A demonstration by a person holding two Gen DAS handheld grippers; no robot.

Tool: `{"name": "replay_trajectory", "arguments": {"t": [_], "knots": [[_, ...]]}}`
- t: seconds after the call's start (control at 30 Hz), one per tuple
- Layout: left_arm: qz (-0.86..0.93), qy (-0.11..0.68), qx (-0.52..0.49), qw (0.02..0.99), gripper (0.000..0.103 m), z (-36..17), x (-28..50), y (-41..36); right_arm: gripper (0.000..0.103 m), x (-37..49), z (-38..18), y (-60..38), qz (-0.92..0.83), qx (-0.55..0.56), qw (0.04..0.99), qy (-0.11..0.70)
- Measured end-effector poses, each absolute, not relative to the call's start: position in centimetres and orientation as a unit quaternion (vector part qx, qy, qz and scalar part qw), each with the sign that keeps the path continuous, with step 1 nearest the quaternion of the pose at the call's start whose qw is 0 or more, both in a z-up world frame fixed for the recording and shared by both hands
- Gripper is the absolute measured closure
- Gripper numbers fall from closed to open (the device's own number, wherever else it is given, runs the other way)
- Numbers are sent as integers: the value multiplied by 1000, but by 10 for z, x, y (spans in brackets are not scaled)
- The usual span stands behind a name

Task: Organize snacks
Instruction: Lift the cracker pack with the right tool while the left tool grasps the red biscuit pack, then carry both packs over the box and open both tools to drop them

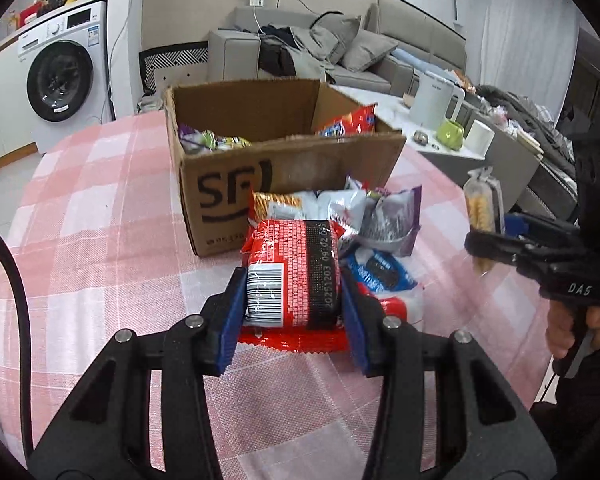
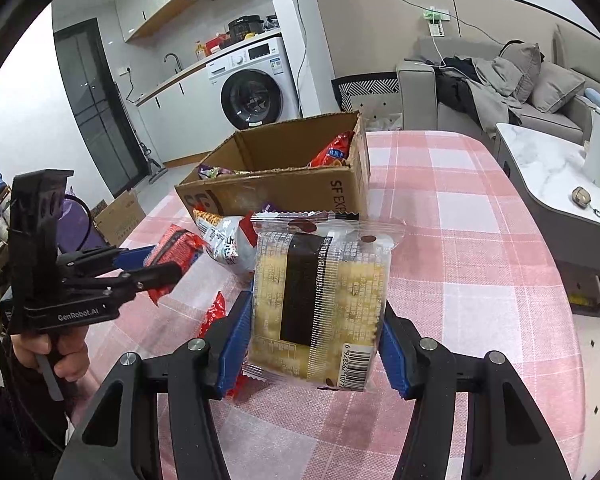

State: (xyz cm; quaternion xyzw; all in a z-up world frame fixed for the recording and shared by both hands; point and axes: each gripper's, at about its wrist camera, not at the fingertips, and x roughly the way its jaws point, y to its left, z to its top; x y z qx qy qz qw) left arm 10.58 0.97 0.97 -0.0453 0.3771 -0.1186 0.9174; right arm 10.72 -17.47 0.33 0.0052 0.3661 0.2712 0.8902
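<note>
Snacks are being gripped on both sides right now: a red packet (image 1: 294, 274) with a black band and a barcode is pinched between the blue pads of the left gripper (image 1: 294, 300), held off the table. On the right, a clear-wrapped yellow cake pack (image 2: 316, 304) is clamped in the right gripper (image 2: 314, 336), also raised off the cloth. A loose pile of packets (image 1: 364, 216) can be seen just behind the red one, lying on the pink checked tablecloth (image 1: 112, 216) right against the front of the cardboard box (image 1: 292, 168). A few snacks are already sat inside that box, among them a red bag (image 1: 350, 122) leaned in the far right corner
</note>
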Motion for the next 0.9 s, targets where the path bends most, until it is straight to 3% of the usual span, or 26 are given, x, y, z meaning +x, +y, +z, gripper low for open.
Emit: {"name": "replay_trajectory", "arguments": {"t": [0.9], "knots": [[-70, 317, -59, 944, 61, 83, 104, 41, 45, 129, 62, -164, 283, 8, 899, 335]]}}
